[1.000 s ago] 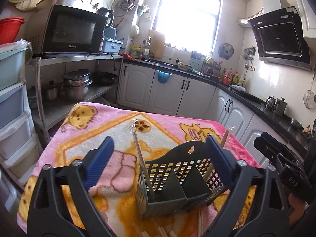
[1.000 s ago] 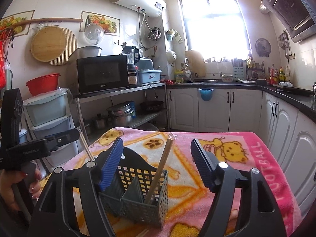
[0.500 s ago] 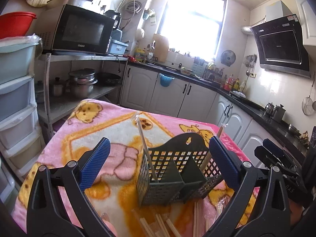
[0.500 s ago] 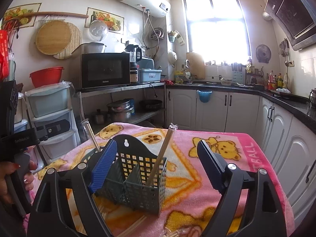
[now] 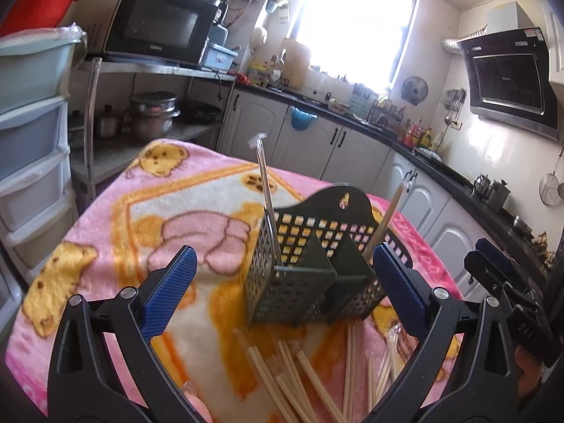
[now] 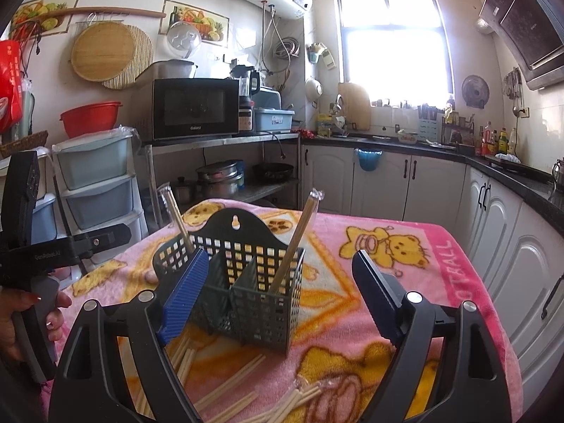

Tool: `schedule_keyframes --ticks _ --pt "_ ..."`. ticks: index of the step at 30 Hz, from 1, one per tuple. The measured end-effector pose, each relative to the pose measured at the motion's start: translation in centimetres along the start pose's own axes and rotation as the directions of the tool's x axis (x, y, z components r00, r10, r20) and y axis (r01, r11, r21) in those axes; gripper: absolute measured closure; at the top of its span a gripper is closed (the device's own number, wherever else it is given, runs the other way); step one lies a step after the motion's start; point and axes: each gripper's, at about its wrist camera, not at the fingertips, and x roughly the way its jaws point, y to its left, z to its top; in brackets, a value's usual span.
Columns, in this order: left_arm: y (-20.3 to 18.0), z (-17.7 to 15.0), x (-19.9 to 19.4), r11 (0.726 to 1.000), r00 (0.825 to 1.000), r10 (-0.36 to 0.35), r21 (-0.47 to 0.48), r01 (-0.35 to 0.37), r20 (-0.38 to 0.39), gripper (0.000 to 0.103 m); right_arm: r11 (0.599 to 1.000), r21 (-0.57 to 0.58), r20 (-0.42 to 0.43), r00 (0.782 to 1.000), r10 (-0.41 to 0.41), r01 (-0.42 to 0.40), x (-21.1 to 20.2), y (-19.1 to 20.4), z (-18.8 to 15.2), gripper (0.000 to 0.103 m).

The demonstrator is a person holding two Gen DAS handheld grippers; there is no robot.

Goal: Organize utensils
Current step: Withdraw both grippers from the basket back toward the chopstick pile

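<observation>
At the far left of the right wrist view a hand point(image 6: 21, 320) grips the handle of the left hand-held gripper point(image 5: 282, 289), whose blue-padded jaws stand spread with nothing between the pads. The blanket-covered worktop point(image 6: 405, 282) drops off at its left edge toward a stack of 3 plastic drawers point(image 6: 98, 183) and a metal shelf point(image 6: 225, 141) carrying a microwave point(image 6: 195, 107), with pots point(image 6: 218, 179) below; bare blanket lies open to the right of the middle. The dark slotted utensil basket point(image 6: 246, 282) stands upright near the middle of the blanket, just ahead of both grippers, holding 2 wrapped pairs of chopsticks: 1 point(image 6: 178, 218) leaning in its left compartment, 1 point(image 6: 294, 243) in its right. Loose chopsticks point(image 6: 229, 380) lie scattered on the blanket in front of the basket, between it and the grippers, some in clear wrappers. The right hand-held gripper point(image 6: 278, 289) has its jaws spread wide after just opening further; its left pad overlaps the basket's front left corner in view, and I cannot tell whether it touches. Right of the blanket runs a row of white cabinets point(image 6: 500, 232) under a dark counter, close to that edge. A bright window point(image 6: 391, 38) fills the back wall.
</observation>
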Motion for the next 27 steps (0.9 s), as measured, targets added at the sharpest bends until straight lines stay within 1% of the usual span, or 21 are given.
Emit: schedule_keyframes --ticks 9,14,20,24,25,27 --pt "-0.3 -2.2 0.7 1.000 0.998 -0.008 0.002 0.008 -0.068 0.011 1.000 -0.008 -0.052 0.999 0.000 0.000 -0.4 0.4 -1.6 0.022" --pt "-0.6 -3.5 1.0 1.000 0.995 -0.009 0.019 0.011 -0.099 0.011 1.000 -0.019 -0.085 0.996 0.005 -0.007 -0.4 0.7 -2.5 0.022" --pt "-1.0 -4.8 1.4 0.999 0.990 -0.012 0.031 0.017 -0.141 0.011 1.000 -0.023 -0.142 0.990 0.016 -0.020 -0.2 1.1 -4.1 0.022" --pt "-1.1 -5.8 1.8 0.999 0.983 -0.034 0.025 0.039 -0.178 0.011 0.999 -0.014 -0.183 0.983 0.028 -0.031 0.0 1.1 -5.1 0.022" --pt "-1.1 -6.0 1.9 0.999 0.982 -0.039 0.023 0.044 -0.185 0.011 0.999 -0.011 -0.196 0.980 0.030 -0.033 0.1 1.1 -5.5 0.022" --pt "-1.0 -6.4 2.1 0.998 0.978 -0.048 0.020 0.053 -0.204 0.021 0.999 -0.007 -0.213 0.976 0.032 -0.035 0.2 1.1 -5.9 0.022"
